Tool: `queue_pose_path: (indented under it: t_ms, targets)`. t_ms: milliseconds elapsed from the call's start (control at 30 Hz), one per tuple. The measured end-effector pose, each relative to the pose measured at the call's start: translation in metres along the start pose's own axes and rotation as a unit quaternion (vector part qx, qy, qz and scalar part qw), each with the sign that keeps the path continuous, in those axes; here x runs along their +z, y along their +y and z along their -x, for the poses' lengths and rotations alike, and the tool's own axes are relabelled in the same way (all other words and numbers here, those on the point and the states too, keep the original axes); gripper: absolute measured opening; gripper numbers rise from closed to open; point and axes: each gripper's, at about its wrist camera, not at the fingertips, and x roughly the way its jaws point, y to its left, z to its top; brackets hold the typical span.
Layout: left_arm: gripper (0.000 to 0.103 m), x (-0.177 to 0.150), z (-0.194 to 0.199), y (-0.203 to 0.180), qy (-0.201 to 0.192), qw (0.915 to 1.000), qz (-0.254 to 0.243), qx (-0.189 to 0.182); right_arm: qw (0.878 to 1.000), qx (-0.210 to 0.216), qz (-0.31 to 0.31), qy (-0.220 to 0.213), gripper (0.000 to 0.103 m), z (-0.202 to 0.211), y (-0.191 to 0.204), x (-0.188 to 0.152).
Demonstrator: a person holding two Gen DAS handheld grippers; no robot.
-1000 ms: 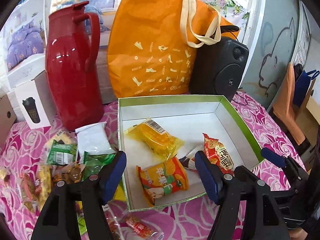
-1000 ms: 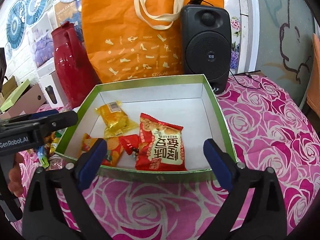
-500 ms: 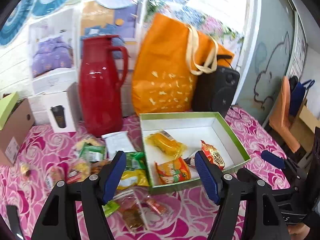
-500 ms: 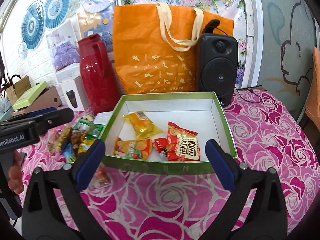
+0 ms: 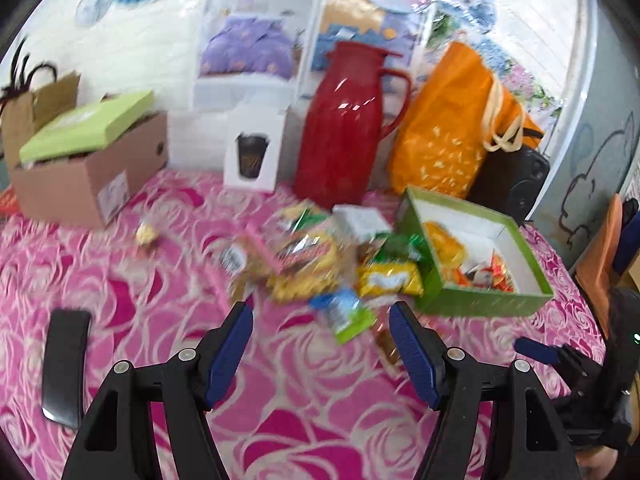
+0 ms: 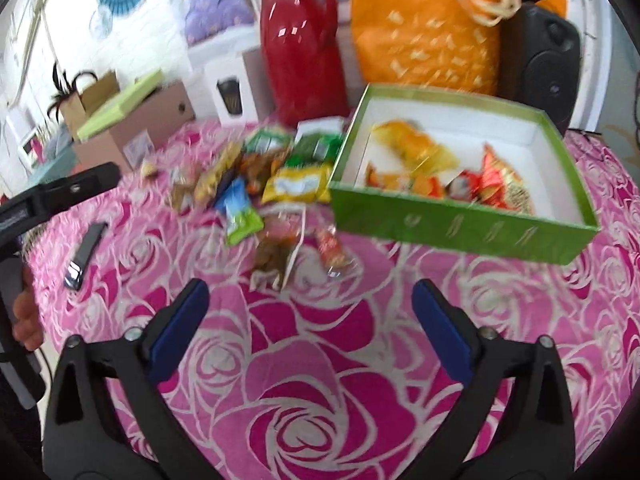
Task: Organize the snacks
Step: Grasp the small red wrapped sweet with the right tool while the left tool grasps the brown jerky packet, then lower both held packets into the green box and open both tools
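Open green cardboard box with white lining (image 6: 460,226), the landmark, on a pink rose-print tablecloth (image 6: 320,380). Inside it lie several orange, yellow and red snack packets (image 6: 440,172), apparently already sorted. To the box's left, a loose heap of unsorted wrapped snacks (image 5: 320,264), a blue-and-green packet (image 6: 240,212) nearest. Left gripper (image 5: 322,354), jaws wide and empty, hangs before that heap, likely to select a packet. Right gripper (image 6: 310,332), empty, jaws closing, hangs in front of the box over bare cloth.

Home rm: rose tablecloth (image 6: 328,400), thermos jug (image 5: 344,120), tote bag (image 5: 444,132), bedding pkgs (image 5: 248,48).
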Motion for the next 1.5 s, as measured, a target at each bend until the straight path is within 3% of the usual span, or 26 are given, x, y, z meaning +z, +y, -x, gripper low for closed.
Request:
queue_pose_path:
  t_ms: [100,367,433,600,833,1067,1133,1167,1300,1500]
  targets:
    - [0.072,-0.021,-0.002,0.016,0.017,0.9998,0.012,-0.005,0.999,-0.022,-0.003,0.029,0.057,-0.026,-0.001,0.000]
    - [0.071,-0.040,-0.010,0.017,0.043,0.9983,0.000,-0.039,0.999,-0.037,-0.009,0.036,0.050,-0.061,-0.012,0.018]
    - [0.071,-0.040,-0.014,0.010,0.045,0.9976,-0.006,-0.052,0.998,-0.036,-0.011,0.047,0.026,-0.066,-0.013,0.017]
    - [0.063,-0.039,-0.032,-0.012,0.060,0.9939,-0.015,-0.091,0.998,-0.034,-0.035,0.042,0.023,-0.049,-0.020,0.001]
    - [0.053,-0.031,-0.088,-0.060,0.100,0.9860,-0.013,-0.132,0.998,-0.012,-0.044,0.046,0.024,-0.027,-0.021,-0.022]
    - [0.053,-0.027,-0.128,-0.070,0.130,0.9855,0.002,-0.108,0.998,0.009,-0.039,0.046,0.025,-0.029,-0.022,-0.022]
    - [0.043,-0.028,-0.134,-0.068,0.138,0.9850,0.004,-0.103,0.998,0.013,-0.039,0.048,0.025,-0.030,-0.021,-0.022]
    - [0.031,-0.028,-0.135,-0.066,0.141,0.9848,0.002,-0.102,0.998,0.016,-0.038,0.047,0.025,-0.030,-0.021,-0.022]
    - [0.030,-0.030,-0.131,-0.059,0.140,0.9839,0.012,-0.111,0.998,0.020,-0.037,0.047,0.036,-0.032,-0.021,-0.022]
    - [0.031,-0.030,-0.130,-0.069,0.140,0.9857,-0.012,-0.093,0.998,0.019,-0.036,0.052,0.037,-0.036,-0.020,-0.022]
